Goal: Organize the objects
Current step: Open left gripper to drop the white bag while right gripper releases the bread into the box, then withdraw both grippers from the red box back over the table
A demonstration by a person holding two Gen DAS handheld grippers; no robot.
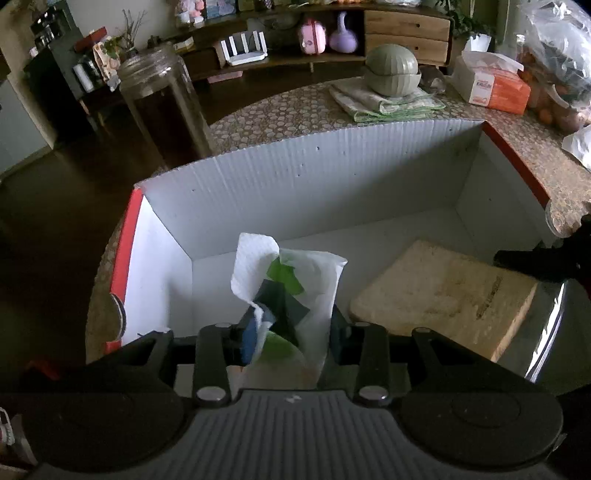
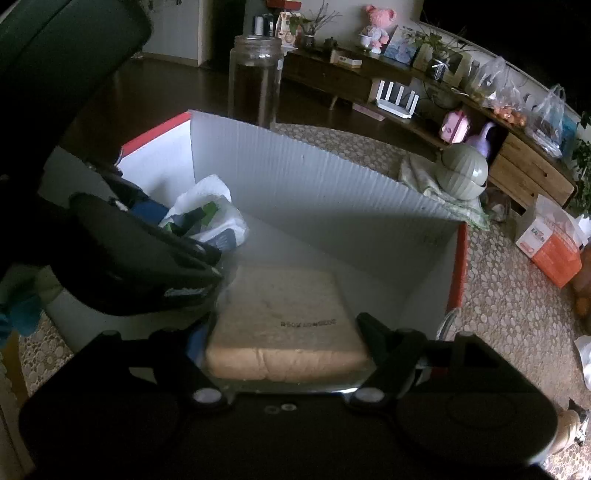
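Behind the box (image 2: 332, 177), only the right wrist view shows a pink plush toy (image 2: 376, 22).

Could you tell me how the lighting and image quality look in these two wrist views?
Left wrist view: dim room, the white box brightest, fisheye bending its rim, left gripper sharp around the white packet. Right wrist view: equally dim, dark vignetted corners, the wrapped bread between the right gripper fingers, plastic glinting below it.

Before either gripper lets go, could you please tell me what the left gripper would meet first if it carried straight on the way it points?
Probably the white floor of the box. The left gripper points steeply down into it, shut on a white packet, which would touch first; depth is unclear.
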